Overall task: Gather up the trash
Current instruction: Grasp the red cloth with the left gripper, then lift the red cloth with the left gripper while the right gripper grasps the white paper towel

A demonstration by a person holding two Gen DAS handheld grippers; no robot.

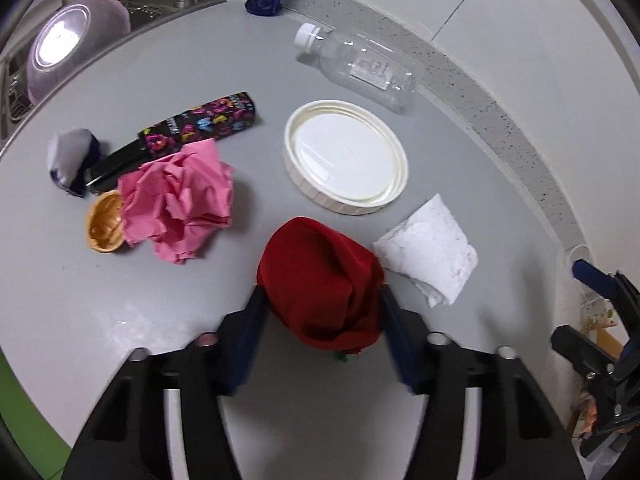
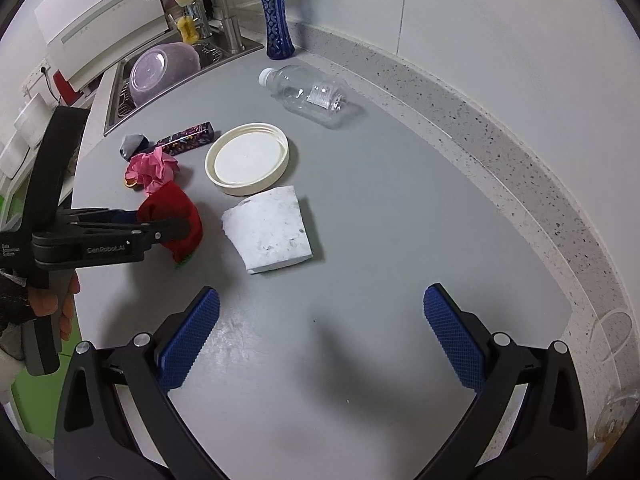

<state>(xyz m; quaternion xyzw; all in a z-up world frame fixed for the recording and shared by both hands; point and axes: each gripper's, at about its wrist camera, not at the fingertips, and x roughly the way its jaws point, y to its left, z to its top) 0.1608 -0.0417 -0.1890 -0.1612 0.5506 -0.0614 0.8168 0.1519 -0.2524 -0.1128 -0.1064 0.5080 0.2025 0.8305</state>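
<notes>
Lying sideways, clear bottle (image 2: 310, 94) points cap leftward.

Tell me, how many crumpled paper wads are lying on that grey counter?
3: a red wad between the left gripper's fingers, a pink wad beside the gold cup, and a white wad below the white lid.

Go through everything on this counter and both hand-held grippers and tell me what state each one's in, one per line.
Left hand-held gripper: closed on the red wad.
Right hand-held gripper: open, empty.
Red wad: crumpled, between the pads.
Pink paper: crumpled, loose.
Clear bottle: capped, on its side.
White lid: inner side up.
White napkin: folded, flat.
Blue vase: upright.
</notes>
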